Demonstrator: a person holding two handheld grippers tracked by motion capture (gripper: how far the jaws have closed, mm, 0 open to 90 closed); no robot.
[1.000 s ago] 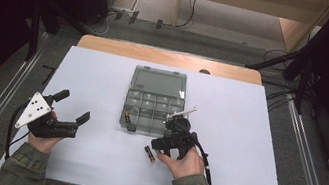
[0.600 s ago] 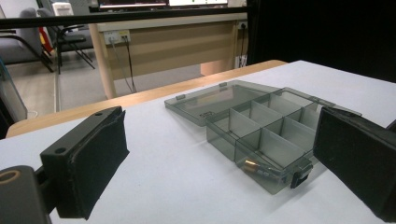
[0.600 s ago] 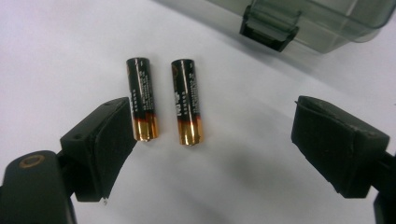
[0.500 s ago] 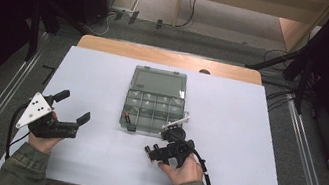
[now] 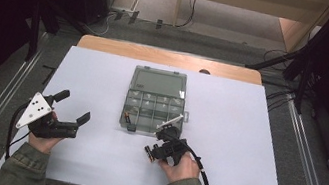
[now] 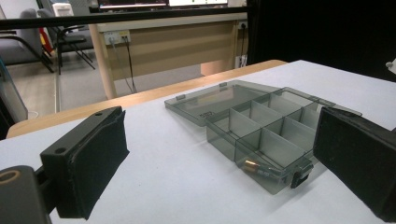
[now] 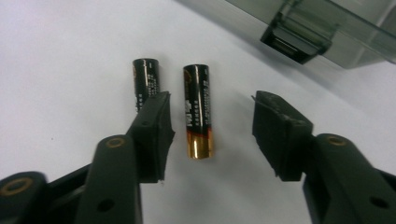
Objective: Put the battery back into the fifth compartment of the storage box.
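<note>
Two black-and-gold batteries lie side by side on the white table (image 7: 56, 56) in the right gripper view. One battery (image 7: 198, 114) sits between the jaws of my right gripper (image 7: 211, 101), whose jaws have just been closing; neither pad touches it. The second battery (image 7: 144, 81) lies just outside the left pad, partly hidden by it. From above, my right gripper (image 5: 152, 150) is seen low over the batteries (image 5: 146, 153), in front of the box. My left gripper (image 5: 74, 106) rests open and empty at the table's left.
A smoky clear compartment box (image 5: 126, 100) lies open mid-table with its lid (image 5: 159, 80) folded back. One battery (image 6: 256, 167) lies in its near corner cell. Its dark latch (image 7: 296, 39) juts toward the right gripper. Beyond the table's far wooden edge (image 5: 168, 57) is floor.
The right gripper has shifted from the box's front edge down to the batteries, and its jaws have narrowed around one of them. The left gripper has stayed put.
</note>
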